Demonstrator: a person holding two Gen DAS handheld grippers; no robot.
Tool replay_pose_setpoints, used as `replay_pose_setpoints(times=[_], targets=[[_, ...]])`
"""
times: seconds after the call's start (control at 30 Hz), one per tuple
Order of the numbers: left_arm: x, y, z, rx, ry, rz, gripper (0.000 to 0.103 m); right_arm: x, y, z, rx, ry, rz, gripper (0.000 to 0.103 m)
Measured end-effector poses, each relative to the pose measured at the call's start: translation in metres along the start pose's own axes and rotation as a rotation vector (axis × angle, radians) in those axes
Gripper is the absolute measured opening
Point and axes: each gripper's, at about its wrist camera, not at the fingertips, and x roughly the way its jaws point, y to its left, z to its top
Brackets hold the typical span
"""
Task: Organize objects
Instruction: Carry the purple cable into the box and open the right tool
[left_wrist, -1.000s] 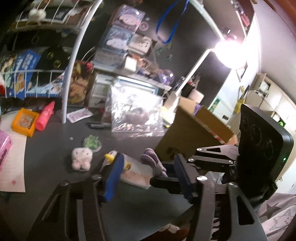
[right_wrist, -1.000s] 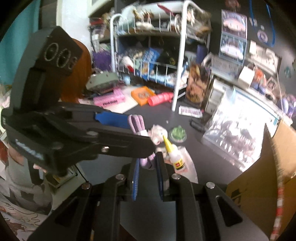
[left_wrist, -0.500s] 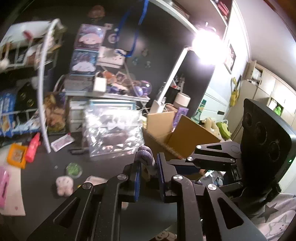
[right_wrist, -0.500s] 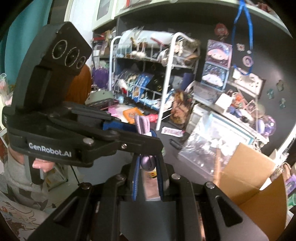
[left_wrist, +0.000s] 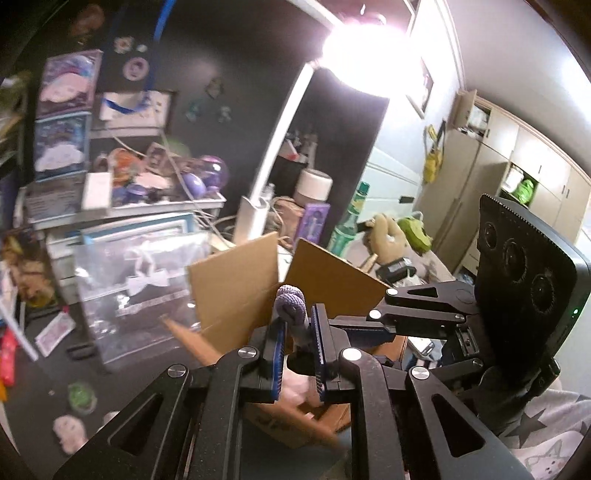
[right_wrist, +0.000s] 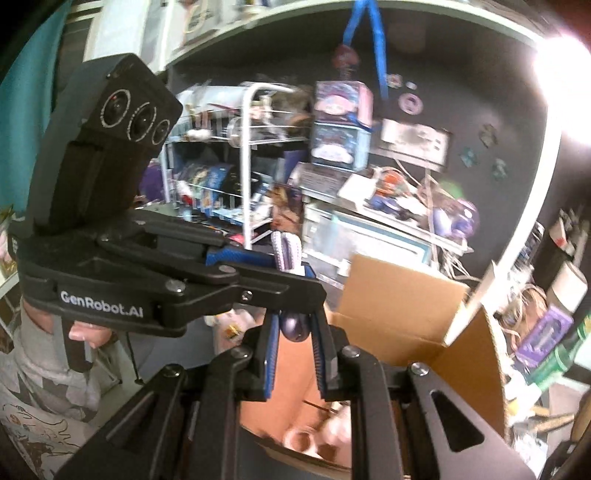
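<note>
Both grippers were clamped on the same purple knitted item (left_wrist: 290, 300), a soft crocheted piece held above the open cardboard box (left_wrist: 236, 284). In the left wrist view, the left gripper (left_wrist: 297, 347) had its blue pads pressed against the item's sides, with the rounded knitted tip poking up above them. The right gripper (right_wrist: 293, 354) pinched a darker purple bulge of the item between its own blue pads. It crossed in front of the left one, so the two grips sat just beside each other. In the right wrist view, the box's flaps stood open below the fingers, and pale pink soft things (right_wrist: 317, 439) lay blurred inside. A white wire rack (right_wrist: 247, 166) stood behind.
</note>
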Motion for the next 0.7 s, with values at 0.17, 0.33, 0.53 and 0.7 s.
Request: replay_pose_setpoints(times=[0.17, 0.33, 0.53, 0.7], targets=[[0.029, -0.004, 0.006, -0.007, 0.060, -0.022, 0.009, 0.000, -0.024, -0.011, 0.051, 0.035, -0.029, 0.014], [0.044, -0.004, 0.006, -0.015, 0.090, -0.025, 0.009, 0.006, -0.039, -0.019, 0.083, 0.071, -0.031, 0.014], [0.050, -0.001, 0.006, -0.023, 0.115, -0.010, 0.013, 0.012, -0.049, -0.023, 0.130, 0.088, -0.006, 0.014], [0.051, 0.004, 0.005, -0.037, 0.111, 0.010, 0.049, 0.012, -0.047, -0.022, 0.121, 0.086, -0.041, 0.026]])
